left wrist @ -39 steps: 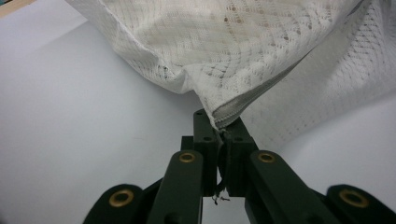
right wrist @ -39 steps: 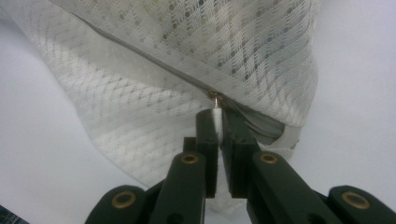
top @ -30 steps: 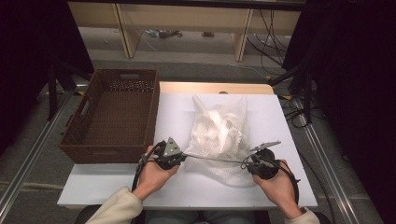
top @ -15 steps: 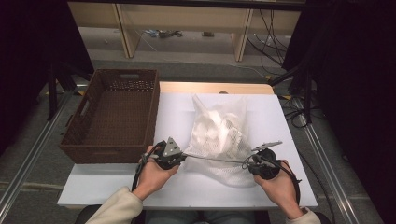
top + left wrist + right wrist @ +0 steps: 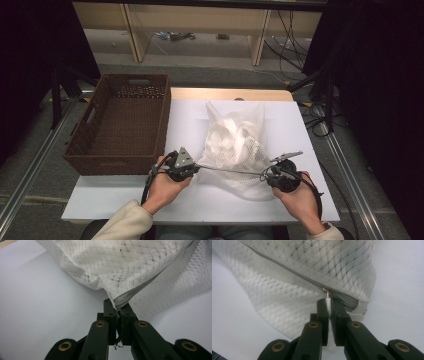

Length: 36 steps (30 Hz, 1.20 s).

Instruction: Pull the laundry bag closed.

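Nothing has shifted over the last second: in the high view both hands sit at the lower middle of the frame exactly as before, with the bag's near edge stretched in a taut line between them. That steadiness suggests a hold rather than a pull, so the zip is probably either fully run or about to be worked.

The left claw (image 5: 196, 167) is clamped tight on a corner of the mesh bag (image 5: 235, 145); in the left gripper view its jaws pinch the hemmed seam at the picture's centre (image 5: 117, 303). The right claw (image 5: 266, 173) is likewise closed, and in the right gripper view its jaws grip the zip pull (image 5: 327, 293), which sits near the right-hand end of the grey zip (image 5: 287, 270). From that, the bag looks nearly or wholly zipped, though the far end of the zip is out of sight.

The bag lies in the middle of the frame on the white desk (image 5: 200, 122), stuffed with pale cloth. Left of it, touching the desk's left edge, stands a brown wicker basket (image 5: 80, 150). Beyond, at the top of the frame, a pale shelf unit (image 5: 260, 40) stands over a floor strewn with cables, and dark drapes close both sides.
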{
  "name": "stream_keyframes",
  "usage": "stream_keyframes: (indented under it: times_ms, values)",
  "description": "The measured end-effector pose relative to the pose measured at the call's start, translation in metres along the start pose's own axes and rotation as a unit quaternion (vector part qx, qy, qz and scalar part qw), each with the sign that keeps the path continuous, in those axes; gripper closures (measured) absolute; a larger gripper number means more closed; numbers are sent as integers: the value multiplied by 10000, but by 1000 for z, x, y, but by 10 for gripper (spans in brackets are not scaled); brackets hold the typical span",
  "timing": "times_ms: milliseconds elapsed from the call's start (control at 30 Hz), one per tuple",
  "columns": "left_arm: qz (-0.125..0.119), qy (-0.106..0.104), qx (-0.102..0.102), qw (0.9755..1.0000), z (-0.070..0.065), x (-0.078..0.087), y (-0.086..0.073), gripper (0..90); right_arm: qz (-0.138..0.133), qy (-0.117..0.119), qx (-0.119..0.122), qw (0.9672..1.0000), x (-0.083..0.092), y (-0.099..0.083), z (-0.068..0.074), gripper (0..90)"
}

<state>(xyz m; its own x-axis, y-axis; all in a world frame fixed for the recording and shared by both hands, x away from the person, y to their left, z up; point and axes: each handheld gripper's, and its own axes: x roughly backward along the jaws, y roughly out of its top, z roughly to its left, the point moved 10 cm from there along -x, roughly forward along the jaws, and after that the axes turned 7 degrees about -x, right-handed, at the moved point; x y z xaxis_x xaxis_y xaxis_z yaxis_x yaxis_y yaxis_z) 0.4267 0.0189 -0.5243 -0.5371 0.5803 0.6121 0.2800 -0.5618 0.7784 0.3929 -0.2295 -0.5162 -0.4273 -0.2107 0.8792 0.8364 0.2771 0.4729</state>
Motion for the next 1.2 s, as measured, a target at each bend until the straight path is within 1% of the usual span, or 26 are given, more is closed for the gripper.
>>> stream_keyframes:
  times_ms: [67,100,133,167,200,233,267,300,400,433,467,500,600,633,667,700,733,767,800,933,967,1000,1033,1100,1167,1200]
  values:
    - [-3,-33,10,10000,0,0,0,855,5,21,32,10000,-1,0,-1,869]
    - [-5,17,23,10000,0,0,0,855,-102,35,249,9996,-2,3,-3,869]
    - [-5,10,28,10000,0,0,0,855,-69,8,162,9998,-1,2,-3,869]
    - [-4,-5,28,10000,0,0,0,855,17,7,-9,10000,0,-1,-1,869]
    - [-2,15,17,10000,0,0,0,855,118,15,-53,9999,1,-3,-1,869]
    - [29,-27,-15,10000,0,0,-1,855,-7,-5,24,10000,-1,0,-3,869]
    - [34,-32,-33,10000,1,0,-1,855,26,12,66,10000,0,-1,-3,869]
    - [-1,-6,33,10000,0,0,0,855,32,1,-5,10000,0,-1,-3,869]
    - [4,6,29,10000,0,0,0,855,-5,-32,-36,10000,1,-1,-4,869]
    - [32,-32,-26,10000,1,0,-1,854,6,-33,-47,10000,1,-1,-4,869]
    - [12,-16,14,10000,0,0,-1,855,23,12,-79,10000,0,-2,-3,869]
    - [2,19,21,10000,0,0,0,855,-26,16,-1,10000,0,0,-5,869]
    - [48,-36,-68,10000,1,1,-1,855,-7,12,-44,10000,0,-1,-5,869]
    - [4,17,25,10000,0,0,0,855,22,16,-79,10000,0,-2,-5,869]
    - [45,-8,-17,10000,1,1,-1,855,7,-41,-44,10000,1,-1,-6,869]
    - [68,-18,-46,10000,1,1,-2,855,-12,-2,-29,10000,0,-1,-7,869]
    - [2,17,28,10000,0,0,0,855,-17,3,-20,10000,0,-1,-7,869]
    - [5,18,21,10000,0,0,0,855,-31,-5,19,10000,0,-1,-7,869]
    - [75,-18,-53,10000,1,1,-2,855,-16,-17,18,10000,0,-2,-7,869]
    - [6,7,33,10000,0,0,0,854,-13,-25,-21,10000,0,-2,-8,869]
    - [72,-17,-47,10000,1,1,-2,855,-1,-58,-79,10000,1,-2,-8,869]
    - [72,-19,-49,10000,1,1,-2,855,25,5,-74,10000,0,-3,-8,869]
    - [1,14,27,10000,0,0,0,855,-1,-3,-59,10000,0,-3,-9,869]
    - [28,-37,-27,10000,1,0,-1,855,7,-16,-64,10000,0,-3,-9,869]
    - [1,19,26,10000,0,0,0,855,3,-8,-51,10000,0,-3,-9,869]
    - [-13,-14,37,10000,0,0,0,855,4,-16,-33,10000,0,-3,-9,869]
